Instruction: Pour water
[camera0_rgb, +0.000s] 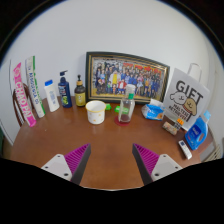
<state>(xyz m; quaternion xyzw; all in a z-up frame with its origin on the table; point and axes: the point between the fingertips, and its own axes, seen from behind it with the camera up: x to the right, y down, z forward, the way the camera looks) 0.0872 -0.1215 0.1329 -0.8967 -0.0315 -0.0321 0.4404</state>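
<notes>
A white cup (96, 111) stands on the brown wooden table (110, 145), well beyond my fingers. Just right of it stands a clear bottle (125, 107) with a white cap and reddish liquid at its bottom. My gripper (112, 160) is open above the table's near part, its two magenta pads (76, 158) wide apart with only bare wood between them. Nothing is held.
A framed group photo (126, 77) leans on the wall behind the cup. Left of it stand several bottles (65, 90) and a tall box (24, 94). At the right are a white gift bag (187, 97), a blue item (198, 133) and small objects (155, 111).
</notes>
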